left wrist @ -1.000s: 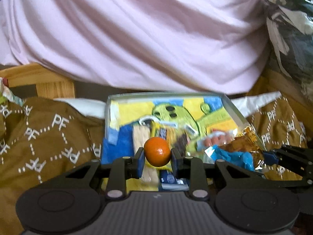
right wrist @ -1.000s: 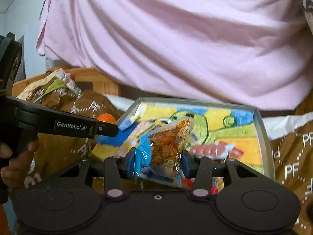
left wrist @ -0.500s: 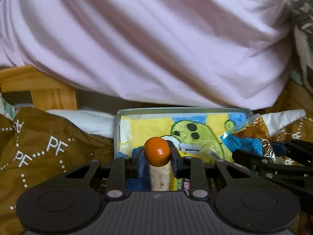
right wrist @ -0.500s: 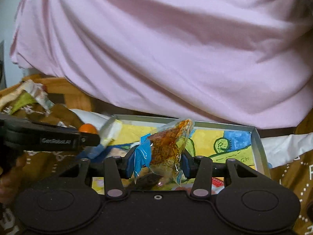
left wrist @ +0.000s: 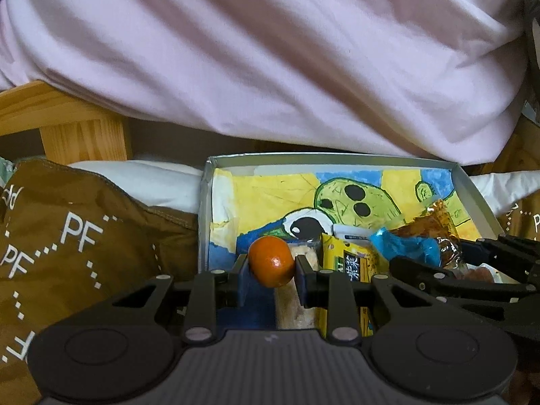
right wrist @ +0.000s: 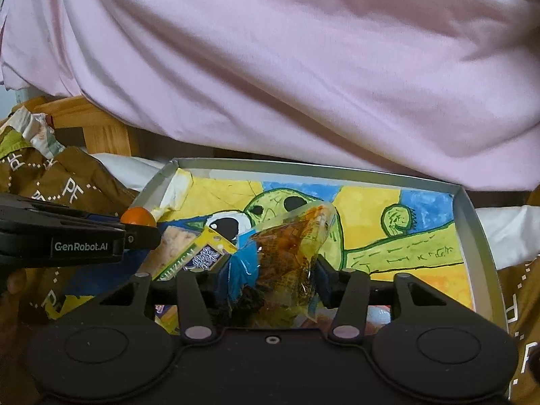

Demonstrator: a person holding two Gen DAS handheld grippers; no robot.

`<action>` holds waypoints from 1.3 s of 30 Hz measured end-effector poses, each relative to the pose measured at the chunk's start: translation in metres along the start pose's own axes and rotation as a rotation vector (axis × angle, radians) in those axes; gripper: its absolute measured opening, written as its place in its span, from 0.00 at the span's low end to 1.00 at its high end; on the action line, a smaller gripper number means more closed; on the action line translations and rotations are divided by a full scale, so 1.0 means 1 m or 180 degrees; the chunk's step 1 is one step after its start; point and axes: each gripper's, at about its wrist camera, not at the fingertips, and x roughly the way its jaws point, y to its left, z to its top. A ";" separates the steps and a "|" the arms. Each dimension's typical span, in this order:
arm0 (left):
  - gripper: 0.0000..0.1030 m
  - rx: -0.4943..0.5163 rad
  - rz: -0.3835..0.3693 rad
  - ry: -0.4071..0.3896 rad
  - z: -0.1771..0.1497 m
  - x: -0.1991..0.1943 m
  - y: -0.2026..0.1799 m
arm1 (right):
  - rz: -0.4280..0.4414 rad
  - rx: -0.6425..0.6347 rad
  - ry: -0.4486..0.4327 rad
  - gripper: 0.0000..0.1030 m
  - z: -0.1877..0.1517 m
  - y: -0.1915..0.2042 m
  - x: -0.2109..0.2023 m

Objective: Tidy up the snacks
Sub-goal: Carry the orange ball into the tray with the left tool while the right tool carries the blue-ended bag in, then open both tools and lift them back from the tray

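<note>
A small orange fruit [left wrist: 271,266] sits between the fingers of my left gripper [left wrist: 271,270], which is shut on it above the near left part of a shallow metal tray [left wrist: 330,160]. The tray's floor carries a yellow, blue and green drawing. My right gripper [right wrist: 270,278] is shut on a clear snack packet [right wrist: 290,253] with orange contents and a blue end, held over the tray [right wrist: 472,222]. In the right wrist view the left gripper [right wrist: 141,227] and its fruit [right wrist: 138,216] reach in from the left. A yellow packet [left wrist: 347,263] and a pale bar [left wrist: 297,300] lie in the tray.
Brown fabric printed with white "PF" letters [left wrist: 77,236] surrounds the tray on both sides. A person's pink garment [left wrist: 270,60] hangs close behind the tray. A wooden frame [left wrist: 77,125] stands at the back left. A hand [right wrist: 13,283] holds the left gripper's handle.
Both grippers have come lower and closer over the tray, each keeping its hold. More of the tray's floor and its packets now show in both views.
</note>
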 end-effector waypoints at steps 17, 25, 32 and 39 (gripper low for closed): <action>0.79 -0.0054 0.0162 -0.0067 0.007 -0.010 -0.001 | -0.0055 -0.0019 -0.0115 0.93 -0.004 0.004 -0.009; 0.94 -0.0149 0.0254 -0.0255 0.008 -0.027 0.005 | -0.0109 0.0029 -0.0270 0.99 -0.004 0.002 -0.027; 0.99 -0.0173 0.0381 -0.0459 0.007 -0.050 0.006 | -0.0179 0.0110 -0.0441 0.99 -0.001 -0.004 -0.050; 0.99 -0.0219 0.0538 -0.0622 0.004 -0.073 0.009 | -0.0226 0.0220 -0.0609 0.99 0.003 -0.010 -0.076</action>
